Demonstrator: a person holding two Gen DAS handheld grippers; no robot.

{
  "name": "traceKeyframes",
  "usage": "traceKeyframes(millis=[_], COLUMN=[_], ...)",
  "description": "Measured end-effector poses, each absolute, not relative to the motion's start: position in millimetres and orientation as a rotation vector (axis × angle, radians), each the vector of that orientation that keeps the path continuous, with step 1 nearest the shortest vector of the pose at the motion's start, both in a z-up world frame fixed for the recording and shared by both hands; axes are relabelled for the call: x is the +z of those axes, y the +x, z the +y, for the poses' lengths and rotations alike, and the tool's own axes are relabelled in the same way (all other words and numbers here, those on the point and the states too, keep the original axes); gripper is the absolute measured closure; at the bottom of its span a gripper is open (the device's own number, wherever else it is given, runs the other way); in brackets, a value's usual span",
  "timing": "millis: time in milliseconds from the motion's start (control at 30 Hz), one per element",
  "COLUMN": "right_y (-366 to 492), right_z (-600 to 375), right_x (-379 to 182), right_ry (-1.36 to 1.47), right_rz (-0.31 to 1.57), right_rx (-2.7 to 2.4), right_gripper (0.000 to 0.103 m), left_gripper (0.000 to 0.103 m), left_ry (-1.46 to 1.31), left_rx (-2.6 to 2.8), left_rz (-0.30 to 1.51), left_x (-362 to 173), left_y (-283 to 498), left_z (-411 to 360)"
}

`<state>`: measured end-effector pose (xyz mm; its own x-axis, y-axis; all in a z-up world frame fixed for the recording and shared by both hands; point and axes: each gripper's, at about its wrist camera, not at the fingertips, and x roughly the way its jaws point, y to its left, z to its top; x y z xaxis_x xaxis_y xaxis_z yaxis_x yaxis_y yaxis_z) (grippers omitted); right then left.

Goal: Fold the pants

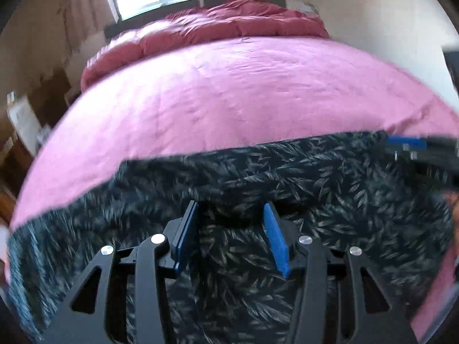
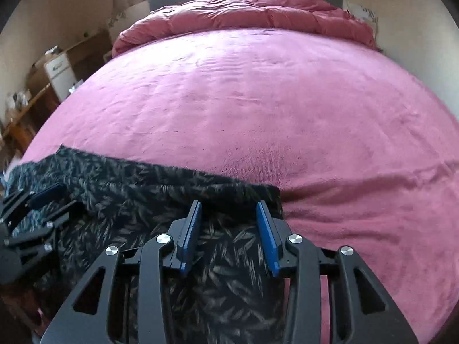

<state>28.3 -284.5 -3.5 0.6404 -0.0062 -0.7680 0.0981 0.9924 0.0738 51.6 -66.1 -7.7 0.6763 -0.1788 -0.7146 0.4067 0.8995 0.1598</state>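
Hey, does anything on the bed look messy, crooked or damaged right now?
Nothing looks damaged. The dark leaf-print pants lie in a fairly tidy band along the near edge of the pink bedsheet. The only untidy thing is the red comforter, bunched in a rumpled heap at the head of the bed.

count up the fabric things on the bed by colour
dark leaf-print pants: 1
pink bed sheet: 1
dark red duvet, bunched at the head of the bed: 1
total: 3
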Motion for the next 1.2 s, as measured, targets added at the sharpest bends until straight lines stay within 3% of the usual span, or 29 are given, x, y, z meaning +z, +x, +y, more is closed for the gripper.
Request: traceKeyframes(millis=[133,167,233,467,533,733,900,933,1033,1200], right_y=[12.5,4.9,-18.2,-73.6,-74.9,-77.7,-91.3,-91.9,-85.2,-79.8], right_z=[-289.4,-291.7,-303.1,-317.4,-311.3,-310.3,-299.5,-296.0,-281.3,-263.1], right_x=[5.7,8.2,15.6,4.5,-2.5,-8.2,23.7,26.8,23.2,15.9], right_ry=[0.147,0.177,0.262,0.441,0.370,0.316,0.332,0.328,0.325,0.366], right_rz=[0.816,0.807,0.767,0.789,0.851,0.867,0.623,0.605,0.624,0.684], right_rx=[-0.045,-0.040,-0.048,-0.097,-0.161,-0.237,-0.132,-0.108,-0.018,0.110], right_gripper=[0.064,0.064,0.049,0.045,0.037,0.035,0.035,0.035,0.032,0.031], left_gripper=[0.053,0.045,0.024,0.023,0.023,0.023,0.015,0.009,0.003,0.002], left_ry=[0.318,0.296,0.234,0.063,0.065,0.045,-0.120,-0.147,-0.209,-0.330], left_rx=[-0.333,-0.341,-0.345,-0.374,-0.373,-0.356,-0.322,-0.290,-0.189,-0.052], left_rz=[0.719,0.719,0.725,0.792,0.797,0.808,0.800,0.785,0.715,0.649], left_x=[-5.3,-2.6,-0.9,-21.2,-25.5,-28.2,-18.1,-12.7,-0.4,17.6], left_y=[34.1,27.2,11.3,-17.9,-20.4,-37.7,-55.0,-56.6,-72.1,-83.3], left_z=[-60.9,-55.6,-41.0,4.1,7.9,27.1,70.6,81.1,117.3,180.5])
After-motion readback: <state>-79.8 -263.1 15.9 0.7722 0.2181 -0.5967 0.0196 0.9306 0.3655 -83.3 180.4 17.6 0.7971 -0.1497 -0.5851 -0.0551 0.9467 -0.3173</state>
